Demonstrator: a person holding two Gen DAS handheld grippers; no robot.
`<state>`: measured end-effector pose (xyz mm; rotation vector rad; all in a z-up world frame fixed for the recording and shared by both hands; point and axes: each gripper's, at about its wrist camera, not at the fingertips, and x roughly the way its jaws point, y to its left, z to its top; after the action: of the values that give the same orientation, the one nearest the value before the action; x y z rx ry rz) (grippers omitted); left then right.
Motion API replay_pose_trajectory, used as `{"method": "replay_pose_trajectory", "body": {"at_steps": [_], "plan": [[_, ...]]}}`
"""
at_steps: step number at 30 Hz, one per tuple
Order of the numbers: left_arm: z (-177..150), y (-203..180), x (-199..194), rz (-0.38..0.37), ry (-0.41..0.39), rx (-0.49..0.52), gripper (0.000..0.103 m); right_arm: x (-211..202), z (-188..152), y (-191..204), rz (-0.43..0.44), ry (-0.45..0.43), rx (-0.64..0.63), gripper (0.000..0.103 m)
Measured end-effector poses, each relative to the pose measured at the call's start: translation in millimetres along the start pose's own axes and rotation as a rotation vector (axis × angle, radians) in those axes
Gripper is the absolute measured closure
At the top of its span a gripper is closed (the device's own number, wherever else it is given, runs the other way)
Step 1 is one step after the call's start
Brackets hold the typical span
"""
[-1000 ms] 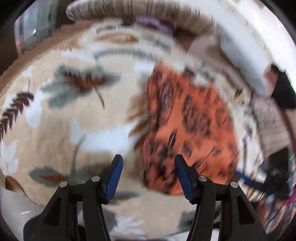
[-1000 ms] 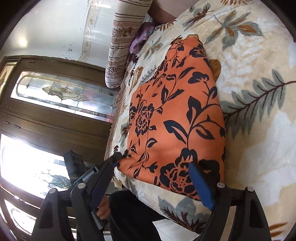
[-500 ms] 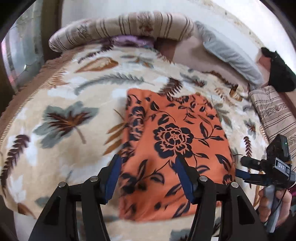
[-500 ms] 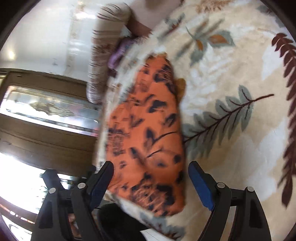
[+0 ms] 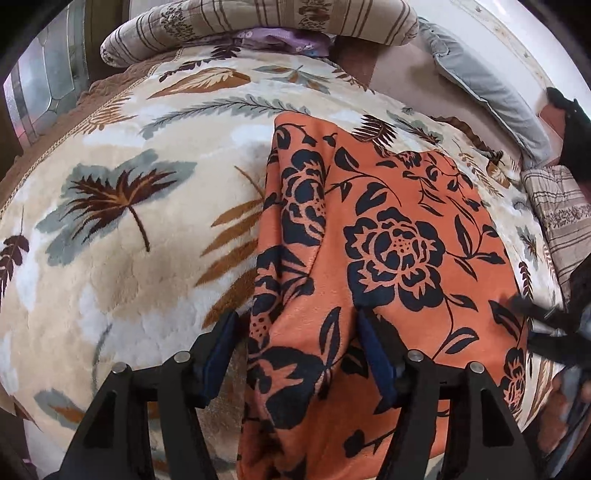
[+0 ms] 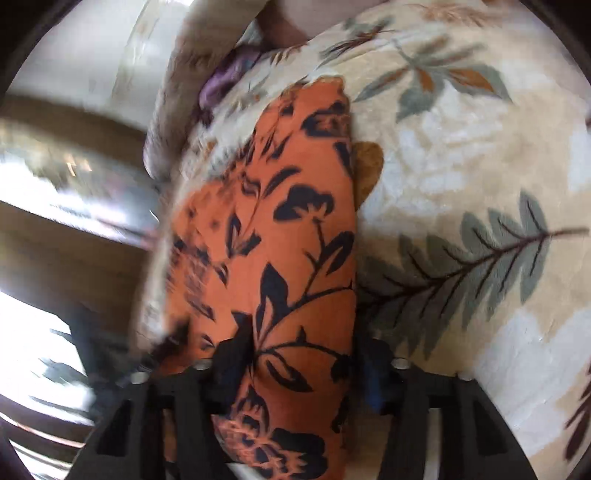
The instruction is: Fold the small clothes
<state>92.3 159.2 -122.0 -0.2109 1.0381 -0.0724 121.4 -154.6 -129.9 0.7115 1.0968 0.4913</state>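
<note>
An orange cloth with a dark flower print (image 5: 388,240) lies flat on a leaf-patterned blanket (image 5: 129,258), its left side folded over in a strip. My left gripper (image 5: 295,354) straddles the cloth's near left edge. Its jaws are opening: the left pad is just off the cloth and the right pad rests on it. My right gripper (image 6: 299,363) is at the near right edge of the cloth (image 6: 280,229). Its jaws are closing with a hump of cloth between them, and the view is blurred. That gripper also shows as a dark blur at the right of the left wrist view.
A striped bolster (image 5: 258,22) and a purple cloth (image 5: 280,37) lie at the blanket's far end. A grey cushion (image 5: 480,77) and a striped cushion (image 5: 557,221) line the right side. A wooden door with glass panes (image 6: 55,221) stands beyond the blanket's edge.
The left gripper has slid right and down onto the cloth's near left edge. The right gripper has come in over the right edge, and its jaws have narrowed around the cloth.
</note>
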Motion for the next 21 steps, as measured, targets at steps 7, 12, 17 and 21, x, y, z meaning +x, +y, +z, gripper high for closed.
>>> {"method": "replay_pose_trajectory", "body": {"at_steps": [7, 12, 17, 21], "plan": [[-3, -1, -2, -0.004, -0.01, 0.002, 0.035, 31, 41, -2, 0.025, 0.047, 0.031, 0.04], [-5, 1, -1, -0.011, -0.016, 0.004, 0.032, 29, 37, 20, -0.118, 0.028, -0.097, 0.057], [-4, 0, -5, -0.007, -0.021, 0.013, 0.032, 18, 30, 17, -0.09, -0.033, -0.033, 0.027], [-1, 8, -21, -0.051, -0.041, -0.032, 0.033, 3, 13, 12, -0.075, -0.05, -0.03, 0.027]]}}
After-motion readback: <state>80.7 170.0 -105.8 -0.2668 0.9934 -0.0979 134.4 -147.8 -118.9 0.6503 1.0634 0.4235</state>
